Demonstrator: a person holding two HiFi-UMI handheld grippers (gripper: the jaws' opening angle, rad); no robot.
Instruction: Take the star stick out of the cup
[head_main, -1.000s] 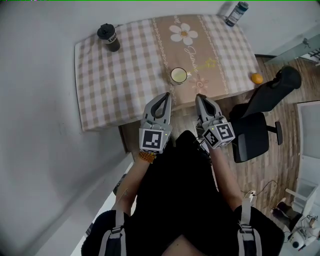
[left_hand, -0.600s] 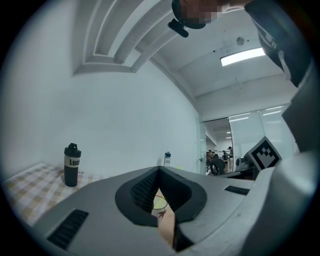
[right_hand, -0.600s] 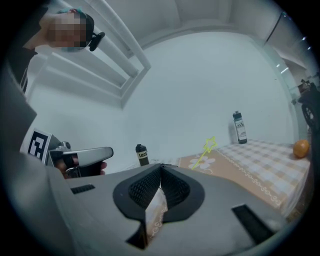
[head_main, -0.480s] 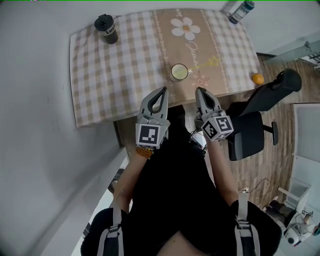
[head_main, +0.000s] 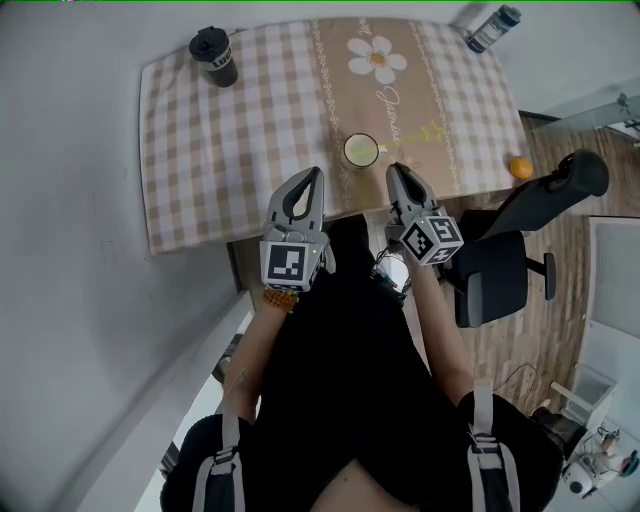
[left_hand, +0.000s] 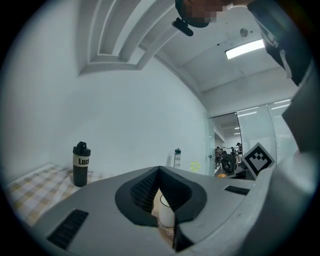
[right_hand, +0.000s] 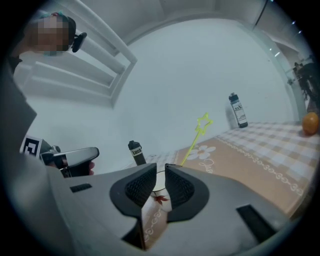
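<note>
Where star stick (right_hand: 191, 147) leans in cup (head_main: 358, 151), tumbler (head_main: 215, 58) lidded

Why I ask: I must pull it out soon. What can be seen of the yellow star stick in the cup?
The thin yellow-green star stick looks like plastic: a straight slender shaft topped by an outlined, hollow star. It stands tilted in the white cup with a red leaf print, lower end hidden inside, star end raised over the beige flowered table runner. Only the cup touches it.
</note>
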